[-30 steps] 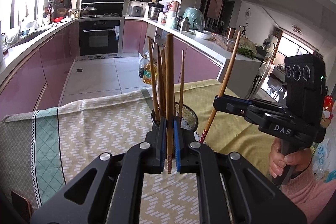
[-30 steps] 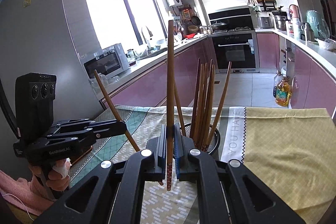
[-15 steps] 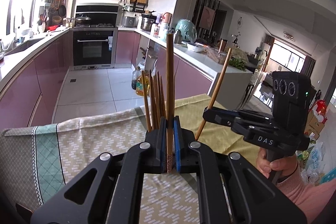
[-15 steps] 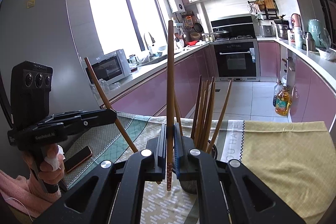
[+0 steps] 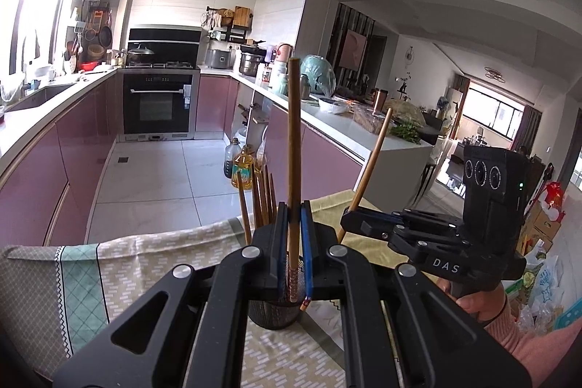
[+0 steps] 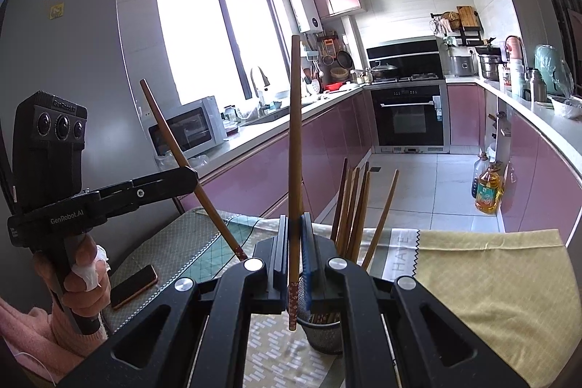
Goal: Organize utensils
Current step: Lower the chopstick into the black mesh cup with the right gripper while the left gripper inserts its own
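Left gripper point(image 5: 294, 242) is clamping one wooden chopstick point(image 5: 294, 148) near its patterned lower end, the stick standing upright between the blue pads. Right gripper point(image 6: 295, 242) is likewise pinching a second chopstick point(image 6: 295, 140) low on its shaft, also upright. Both sticks are hanging above the tablecloth point(image 6: 483, 271), with their tips just over or beside the dark mesh holder point(image 6: 323, 330); whether either tip is inside the rim cannot be told. Several more chopsticks point(image 6: 354, 206) are leaning in that holder.

Handling assessment: the sticks are appearing light, stiff and slender, with a smooth finish that is likely slippery against the pads. Being gripped so low, each is carrying a long free length above the jaws, so it may be prone to pivoting. A hold nearer mid-shaft would be giving better control. The holder looks light and could tip if knocked. A phone point(image 6: 134, 286) is lying on the cloth beside the left hand point(image 6: 82, 282).
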Demonstrator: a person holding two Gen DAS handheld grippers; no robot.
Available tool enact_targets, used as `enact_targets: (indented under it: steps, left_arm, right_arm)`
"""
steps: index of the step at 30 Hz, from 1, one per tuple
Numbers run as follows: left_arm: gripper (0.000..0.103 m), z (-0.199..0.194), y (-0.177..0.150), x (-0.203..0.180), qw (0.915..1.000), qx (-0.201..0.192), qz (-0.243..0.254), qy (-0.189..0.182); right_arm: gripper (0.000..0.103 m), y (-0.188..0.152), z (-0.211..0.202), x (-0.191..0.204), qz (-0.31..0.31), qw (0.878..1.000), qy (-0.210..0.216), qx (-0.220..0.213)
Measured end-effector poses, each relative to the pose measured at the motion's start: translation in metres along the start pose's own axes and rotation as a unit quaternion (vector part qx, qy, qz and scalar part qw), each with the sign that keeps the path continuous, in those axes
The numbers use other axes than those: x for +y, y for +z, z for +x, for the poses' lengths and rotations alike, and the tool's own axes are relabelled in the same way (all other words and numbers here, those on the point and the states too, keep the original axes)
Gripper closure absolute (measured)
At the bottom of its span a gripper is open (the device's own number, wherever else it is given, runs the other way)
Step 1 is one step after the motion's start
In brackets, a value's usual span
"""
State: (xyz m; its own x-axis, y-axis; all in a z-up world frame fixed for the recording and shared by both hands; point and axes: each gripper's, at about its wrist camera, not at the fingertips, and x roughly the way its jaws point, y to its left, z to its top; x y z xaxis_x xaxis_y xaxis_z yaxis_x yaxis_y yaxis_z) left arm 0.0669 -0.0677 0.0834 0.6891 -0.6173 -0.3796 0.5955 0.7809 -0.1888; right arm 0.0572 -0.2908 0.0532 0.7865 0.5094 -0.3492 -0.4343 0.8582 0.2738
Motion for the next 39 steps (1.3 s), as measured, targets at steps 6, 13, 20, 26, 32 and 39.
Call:
enact_targets:
  steps: [6,13,20,26,32,39]
  left_arm:
    - [0.095,0.01,0.0,0.0,1.0,0.006,-0.001,0.006]
    - [0.095,0.026,0.0,0.003,0.9997,0.022,-0.004,0.014]
    - [0.095,0.041,-0.002,0.004,0.999,0.04,-0.002,0.017]
    - [0.095,0.051,-0.006,0.003,0.9983,0.054,-0.003,0.023]
    - [0.095,0.059,-0.009,0.004,0.9976,0.064,-0.007,0.024]
    - [0.095,0.066,-0.011,0.008,0.9969,0.074,-0.012,0.024]
  right_arm:
    - [0.097,0.005,0.004,-0.002,0.0,1.0,-0.003,-0.004]
    - [0.097,0.005,0.009,-0.008,0.005,1.0,-0.01,-0.004]
    - [0.097,0.001,0.017,-0.013,0.017,1.0,-0.016,0.005]
    - [0.097,-0.003,0.024,-0.016,0.024,0.999,-0.017,0.016]
    - [0.097,-0.008,0.029,-0.019,0.028,0.999,-0.018,0.026]
    - [0.097,-0.011,0.036,-0.02,0.032,0.999,-0.017,0.035]
